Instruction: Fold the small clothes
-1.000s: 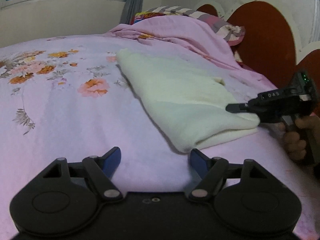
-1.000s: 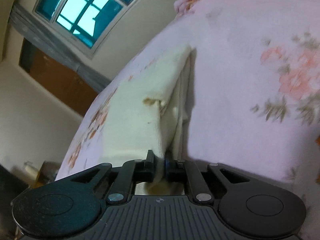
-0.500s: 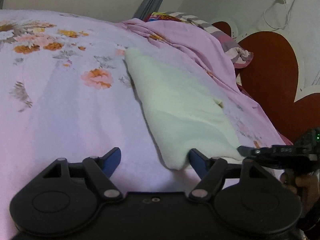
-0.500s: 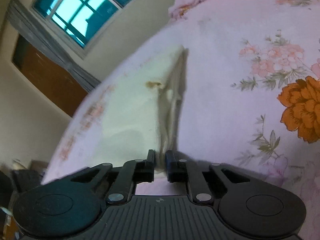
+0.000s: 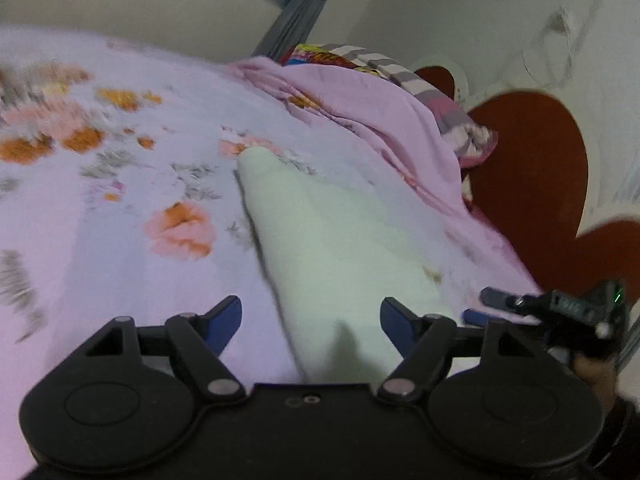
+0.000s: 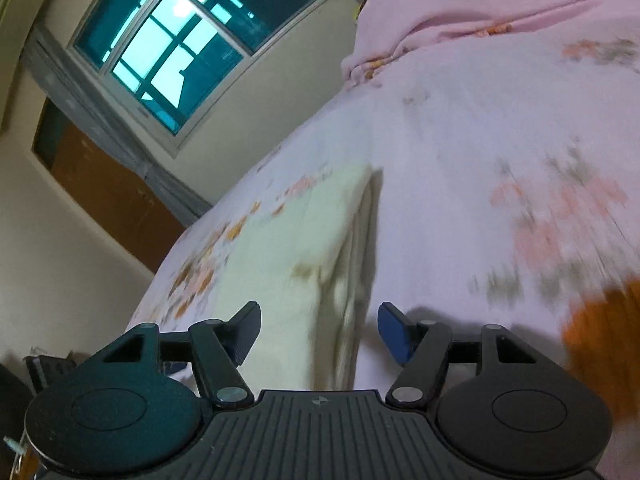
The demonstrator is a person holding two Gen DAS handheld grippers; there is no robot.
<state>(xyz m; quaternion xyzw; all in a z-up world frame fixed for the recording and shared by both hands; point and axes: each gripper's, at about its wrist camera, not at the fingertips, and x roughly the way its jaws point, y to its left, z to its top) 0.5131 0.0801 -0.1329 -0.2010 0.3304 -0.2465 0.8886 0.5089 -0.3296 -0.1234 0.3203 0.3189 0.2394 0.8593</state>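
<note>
A folded cream garment (image 5: 340, 248) lies on a floral pink bedsheet (image 5: 120, 208), its near corner reaching in between the spread jaws of the left gripper (image 5: 311, 322) — the pads stand clear of the cloth on either side and nothing is clamped. From the right wrist camera, the right gripper (image 6: 319, 330) has just been opening: its jaws now stand apart, with the layered fold edge of the garment (image 6: 304, 264) between them but no longer pinched. In the left view the same tool (image 5: 560, 312) shows at the right edge of the bed, held in a person's hand (image 5: 596, 372) just beside the garment's corner.

The step in hand looks like a release after a fold — the right side has let its edge go, and the cloth sits as a long, narrow, stacked strip. The task seems well along but probably not done; a strip this shape likely wants one more fold across its length. That would call for each gripper to close on a near corner through all the layers, lift together and carry the end over toward the far end, keeping the stack from sliding apart.

No basket, box or other container appears in either view; the garment rests directly on the sheet, with a rumpled pink blanket (image 5: 380, 120) and a red headboard (image 5: 532, 184) beyond.
</note>
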